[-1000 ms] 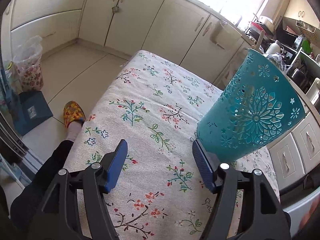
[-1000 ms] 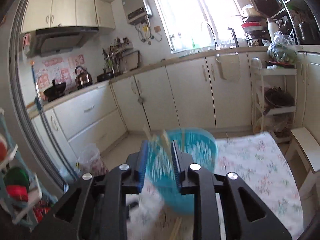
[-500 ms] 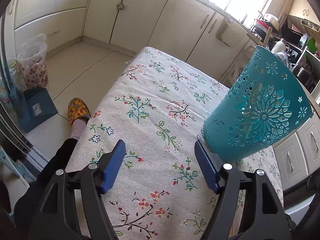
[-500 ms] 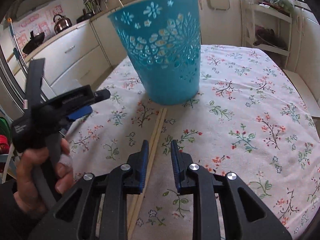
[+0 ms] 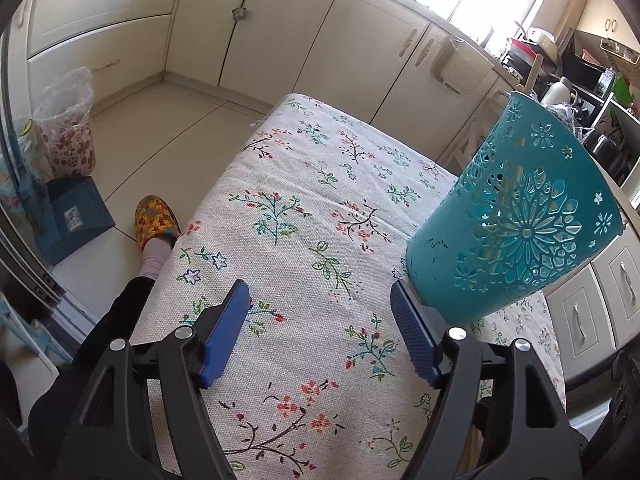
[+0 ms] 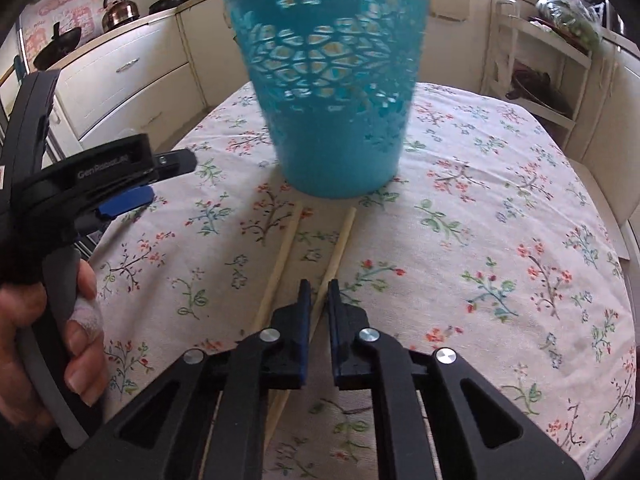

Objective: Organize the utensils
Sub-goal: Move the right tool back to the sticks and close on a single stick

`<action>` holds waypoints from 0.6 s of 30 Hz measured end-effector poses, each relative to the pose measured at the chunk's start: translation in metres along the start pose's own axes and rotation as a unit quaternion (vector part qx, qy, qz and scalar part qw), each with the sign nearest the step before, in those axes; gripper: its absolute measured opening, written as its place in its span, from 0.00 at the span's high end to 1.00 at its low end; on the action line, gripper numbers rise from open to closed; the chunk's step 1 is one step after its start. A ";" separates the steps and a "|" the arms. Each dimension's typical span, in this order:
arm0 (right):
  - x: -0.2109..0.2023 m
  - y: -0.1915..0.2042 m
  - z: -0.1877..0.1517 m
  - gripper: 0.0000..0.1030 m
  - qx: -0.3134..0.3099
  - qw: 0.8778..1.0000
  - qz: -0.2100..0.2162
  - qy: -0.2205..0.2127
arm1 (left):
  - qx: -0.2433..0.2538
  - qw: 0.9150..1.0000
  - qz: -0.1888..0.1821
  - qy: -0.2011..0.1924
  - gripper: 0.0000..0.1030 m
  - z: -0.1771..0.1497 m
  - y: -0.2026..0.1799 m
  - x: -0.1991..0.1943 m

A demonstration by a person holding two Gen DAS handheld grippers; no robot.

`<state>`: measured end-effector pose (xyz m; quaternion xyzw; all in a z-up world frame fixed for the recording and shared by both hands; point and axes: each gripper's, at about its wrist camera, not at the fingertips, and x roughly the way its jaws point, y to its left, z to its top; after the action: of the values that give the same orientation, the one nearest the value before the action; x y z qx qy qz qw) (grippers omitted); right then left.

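right tool [image 6: 319,294], pitched down, has just closed on a chopstick [image 6: 338,242]; only its view shows the open left tool [image 6: 132,184] hand-held.

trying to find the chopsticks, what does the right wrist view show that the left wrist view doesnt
Only the right wrist view shows the two pale wooden chopsticks lying on the cloth. The right gripper has just been closing and is shut on the right-hand chopstick. It also shows the person's hand holding the other gripper.

Only the left wrist view shows the left gripper open and empty, and a patterned slipper.

Both show the teal perforated plastic basket on the floral tablecloth.
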<state>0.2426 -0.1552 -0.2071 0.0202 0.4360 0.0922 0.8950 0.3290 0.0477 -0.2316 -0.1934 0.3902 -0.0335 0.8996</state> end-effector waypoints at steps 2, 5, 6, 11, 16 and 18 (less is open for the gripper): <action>-0.004 -0.012 -0.004 0.93 0.011 1.000 -0.010 -0.005 | 0.001 1.000 0.000 0.000 0.32 0.000 0.000 0.000; -0.012 -0.035 -0.011 0.93 0.035 0.999 -0.023 -0.013 | 0.004 1.000 0.003 0.001 0.32 0.000 -0.002 0.000; -0.016 -0.044 -0.014 0.94 0.043 0.999 -0.024 -0.018 | 0.004 1.000 0.003 0.002 0.32 -0.001 -0.002 0.000; -0.021 -0.059 -0.023 0.96 0.057 0.998 -0.013 -0.038 | 0.005 1.000 0.006 0.002 0.32 -0.001 -0.003 0.000; -0.023 -0.055 -0.025 0.94 0.044 0.998 -0.018 -0.039 | 0.017 1.000 0.019 0.005 0.30 -0.002 -0.007 -0.001; -0.023 -0.052 -0.026 0.93 0.036 0.998 -0.019 -0.041 | 0.021 0.999 0.024 0.007 0.29 -0.003 -0.009 -0.001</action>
<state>0.2157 -0.2117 -0.2113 0.0476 0.4024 0.0585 0.9124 0.3271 0.0391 -0.2293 -0.1649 0.4003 -0.0218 0.9012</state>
